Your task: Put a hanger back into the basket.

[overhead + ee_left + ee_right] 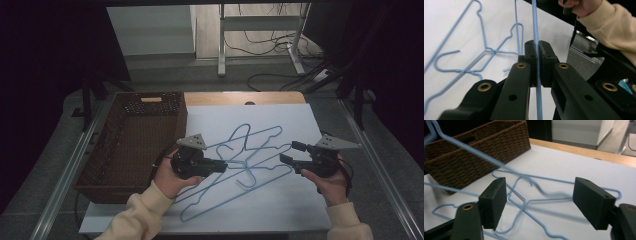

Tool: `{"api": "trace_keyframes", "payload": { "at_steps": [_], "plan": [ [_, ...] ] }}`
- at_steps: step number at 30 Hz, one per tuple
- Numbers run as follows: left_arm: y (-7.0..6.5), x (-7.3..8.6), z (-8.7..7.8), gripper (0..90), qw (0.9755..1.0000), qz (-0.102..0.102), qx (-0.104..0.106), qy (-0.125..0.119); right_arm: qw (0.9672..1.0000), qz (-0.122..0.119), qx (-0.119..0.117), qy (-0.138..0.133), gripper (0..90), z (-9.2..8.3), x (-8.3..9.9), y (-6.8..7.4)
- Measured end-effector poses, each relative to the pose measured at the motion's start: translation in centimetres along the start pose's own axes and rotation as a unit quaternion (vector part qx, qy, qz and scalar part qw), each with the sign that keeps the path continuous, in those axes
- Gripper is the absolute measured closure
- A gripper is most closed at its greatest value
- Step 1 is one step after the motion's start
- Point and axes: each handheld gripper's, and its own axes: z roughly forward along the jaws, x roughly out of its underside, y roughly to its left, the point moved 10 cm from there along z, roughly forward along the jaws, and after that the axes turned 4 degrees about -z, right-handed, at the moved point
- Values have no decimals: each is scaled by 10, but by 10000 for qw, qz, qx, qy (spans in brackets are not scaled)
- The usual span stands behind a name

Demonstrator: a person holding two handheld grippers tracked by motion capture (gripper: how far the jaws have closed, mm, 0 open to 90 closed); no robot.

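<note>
Left gripper just right of the brown wicker basket, jaws clamped tight on a light-blue wire hanger, the wire running straight up between the pads. Held hanger lifted and tilted, in the right gripper view a blurred rod crossing before the basket. More blue hangers tangled flat on the white sheet right of the basket. Right gripper farther from the basket, beyond the tangle, jaws spread wide, gripping nothing
</note>
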Motion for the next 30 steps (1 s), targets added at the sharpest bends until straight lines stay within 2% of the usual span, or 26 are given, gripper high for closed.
{"api": "trace_keyframes", "payload": {
  "at_steps": [7,10,16,22,23,30],
  "plan": [
    [2,-10,-20,864,9996,-36,-149,-221,9999,-4,76,96,230,2,8,-1],
    [4,-13,-29,864,9994,-57,-226,-261,10000,11,22,29,232,0,7,1],
    [12,-23,-50,864,9984,-29,-378,-408,9999,74,-42,86,230,0,15,1],
    [22,-30,-76,864,9963,-111,-517,-680,9999,12,-52,139,225,2,17,4],
    [24,-31,-80,864,9958,-122,-536,-735,9997,-31,-14,227,219,3,20,3],
    [40,-33,-109,864,9918,-297,-654,-1058,9993,-26,8,376,218,7,25,3]
  ]
}}
